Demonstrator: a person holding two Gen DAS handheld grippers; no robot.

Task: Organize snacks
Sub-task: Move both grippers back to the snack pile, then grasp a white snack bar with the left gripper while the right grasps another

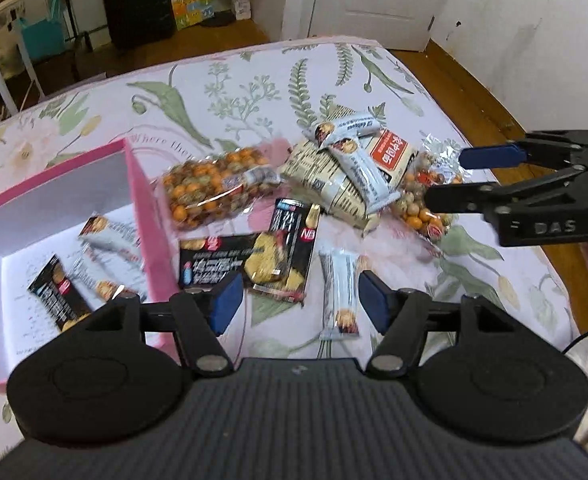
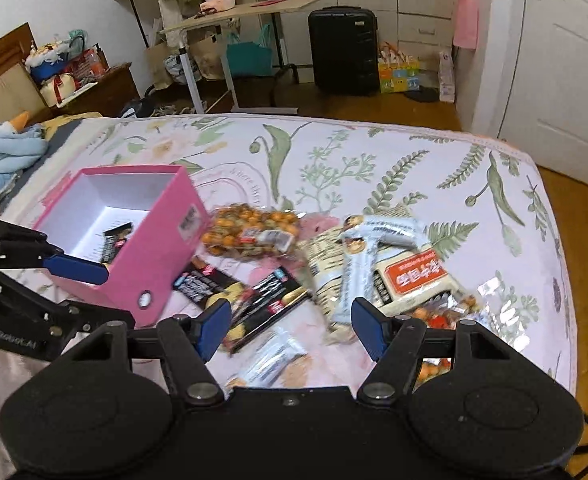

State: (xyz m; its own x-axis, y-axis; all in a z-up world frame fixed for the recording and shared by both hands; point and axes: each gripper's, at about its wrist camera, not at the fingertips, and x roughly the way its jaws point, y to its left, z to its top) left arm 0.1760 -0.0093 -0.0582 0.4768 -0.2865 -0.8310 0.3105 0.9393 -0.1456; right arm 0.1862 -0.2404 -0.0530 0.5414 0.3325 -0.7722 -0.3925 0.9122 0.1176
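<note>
Soft daylight, motion-blurred snacks (image 2: 269, 364), strong fisheye bending at the edges.

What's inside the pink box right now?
The pink box holds a black snack packet and two white snack bars. Its near wall and the left gripper hide the rest.

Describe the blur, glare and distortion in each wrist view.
Left wrist view: fisheye bends the bed edge; the pink box floor is blown out white by glare; the snacks are slightly smeared, the black cracker pack most of all. Right wrist view: stronger motion blur on the white bar near the right gripper; the background room stays sharper, and the door curves.
</note>
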